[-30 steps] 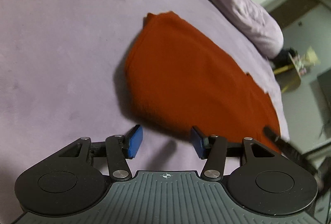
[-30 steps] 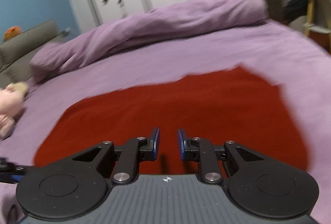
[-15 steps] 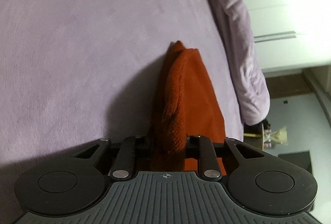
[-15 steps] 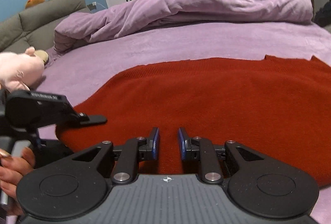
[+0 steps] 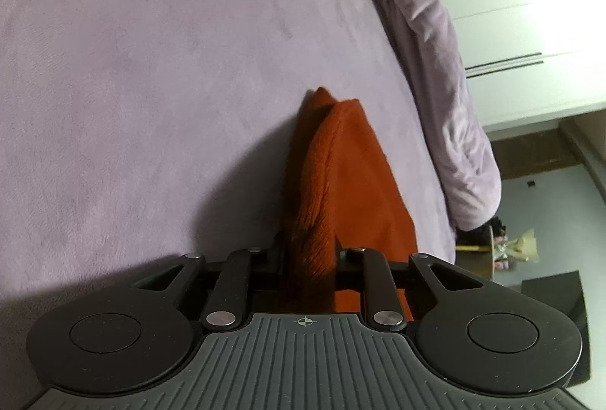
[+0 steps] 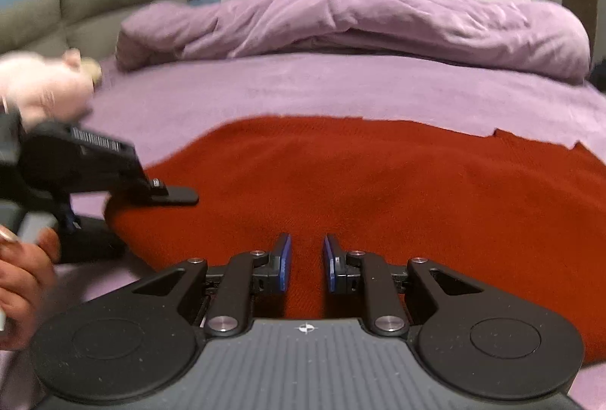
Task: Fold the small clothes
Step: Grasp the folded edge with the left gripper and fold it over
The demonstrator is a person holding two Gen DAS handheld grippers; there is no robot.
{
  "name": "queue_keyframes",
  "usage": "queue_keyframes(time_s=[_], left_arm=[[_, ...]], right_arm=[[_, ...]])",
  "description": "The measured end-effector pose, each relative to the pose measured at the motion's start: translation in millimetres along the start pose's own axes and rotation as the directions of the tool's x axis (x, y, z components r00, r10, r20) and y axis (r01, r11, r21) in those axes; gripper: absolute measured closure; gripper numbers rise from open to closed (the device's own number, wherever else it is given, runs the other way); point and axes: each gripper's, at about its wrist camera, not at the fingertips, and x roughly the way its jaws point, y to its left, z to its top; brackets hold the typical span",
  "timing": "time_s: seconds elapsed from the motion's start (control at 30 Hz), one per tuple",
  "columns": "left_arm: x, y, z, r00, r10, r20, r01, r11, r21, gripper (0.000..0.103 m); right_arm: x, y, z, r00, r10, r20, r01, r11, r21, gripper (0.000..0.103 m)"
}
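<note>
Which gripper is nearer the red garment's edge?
Left. The left gripper is clamped on the edge of the red garment; the right gripper hovers over its middle, jaws slightly apart, gripping nothing.

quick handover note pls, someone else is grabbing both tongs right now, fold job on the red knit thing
Left tongs: have just closed on a bunched edge of the red knit garment; cloth is pinched between the pads.
Right tongs: narrow gap, nothing between the pads, low over the garment's near edge.
Garment: spread mostly flat on the purple bed sheet, rolled duvet behind it, pink plush toy off to the left.
Done: left corner gripped.
Left: probably get a grip with the right tongs, then lift and fold over. No fold looks finished yet.
</note>
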Motion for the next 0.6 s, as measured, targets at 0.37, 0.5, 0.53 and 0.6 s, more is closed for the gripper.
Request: queue_keyframes(time_s=[0.37,0.5,0.53,0.6], left_arm=[[-15,-67,-18,0.991,0.1,0.085,-0.124,0.932,0.341,0.084],[-22,-108,-36,0.986,0.109,0.124,-0.157,0.847,0.508,0.085],[-23,-120,-43,0.987,0.1,0.125,-0.152,0.826,0.543,0.085],[-22,-143,-59,0.989,0.081,0.124,-0.14,0.777,0.614,0.085]], right_arm=[[-16,-32,-18,1.0,-0.012,0.017,0.011,0.995,0.102,0.085],[-23,-40,-14,1.0,-0.006,0.019,0.003,0.993,0.12,0.086],[-29,-46,-13,0.999,-0.003,0.035,-0.003,0.988,0.154,0.086],[-46,-61,-14,0.996,-0.033,0.081,0.016,0.98,0.2,0.086]])
